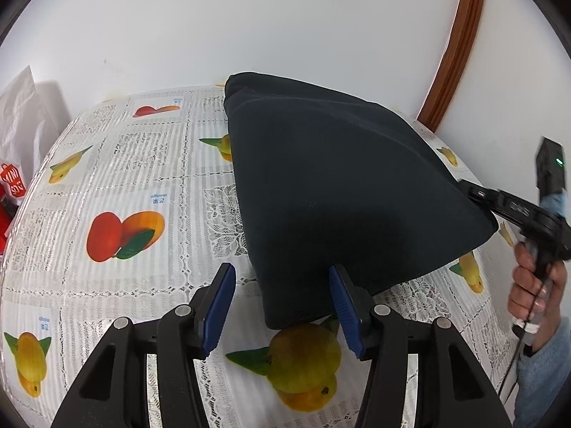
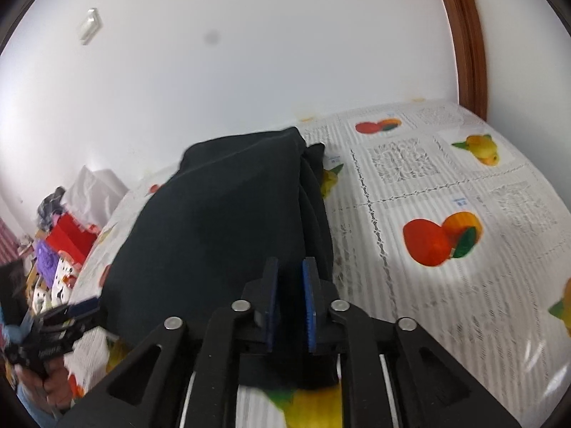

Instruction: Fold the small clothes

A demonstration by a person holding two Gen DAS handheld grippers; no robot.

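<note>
Dark garment [image 1: 342, 192] folded on fruit-print tablecloth [image 1: 125, 185] | left gripper [image 1: 282, 306] jaws wide, empty | right gripper [image 2: 291, 306] narrow gap, grip unclear

A folded dark navy cloth garment [image 1: 342, 192] lies on the white lace-patterned tablecloth printed with mangoes [image 1: 125, 185]. The left gripper [image 1: 282, 278], its blue-padded black fingers [image 1: 221, 306] spread apart, sits at the garment's near corner. The right gripper [image 1: 478, 194] touches the garment's right edge.
</note>
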